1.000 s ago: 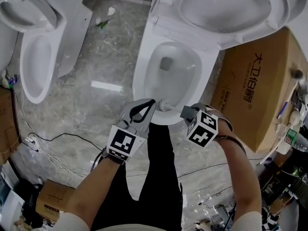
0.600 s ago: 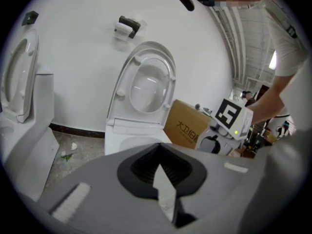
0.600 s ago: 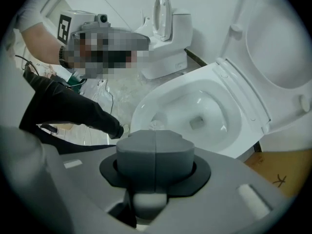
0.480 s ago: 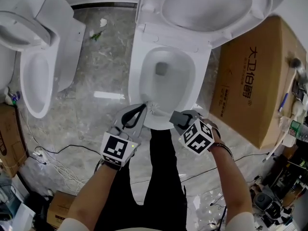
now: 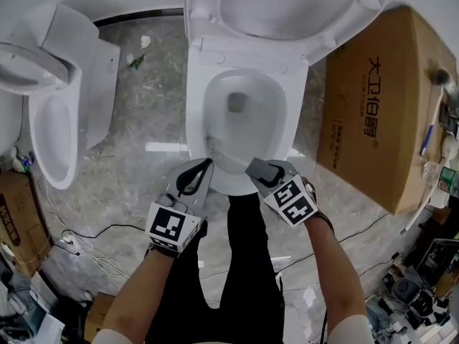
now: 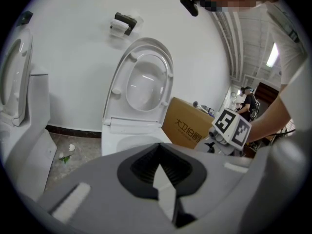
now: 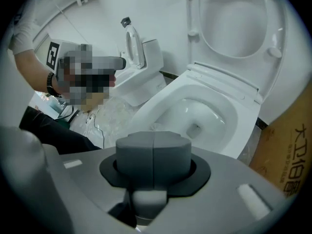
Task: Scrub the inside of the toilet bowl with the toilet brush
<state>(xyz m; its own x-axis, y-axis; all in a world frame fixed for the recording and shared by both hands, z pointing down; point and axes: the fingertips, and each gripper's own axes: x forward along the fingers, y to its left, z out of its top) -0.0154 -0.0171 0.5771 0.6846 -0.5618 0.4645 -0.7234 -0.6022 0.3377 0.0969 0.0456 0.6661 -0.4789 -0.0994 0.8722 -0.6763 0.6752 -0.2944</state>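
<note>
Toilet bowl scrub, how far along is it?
Done: the lid is up, and the left hand-held gripper is clamped on the toilet brush. In hand: its bristles sit inside the toilet bowl by the front rim. Left: I can't tell how much is scrubbed; the right hand-held gripper is shut, empty.

Toilet: glossy white ceramic. Floor left of it: polished grey stone. Box right of it: matt brown cardboard. Left gripper, right gripper: matt grey plastic. Brush handle: smooth white plastic.
</note>
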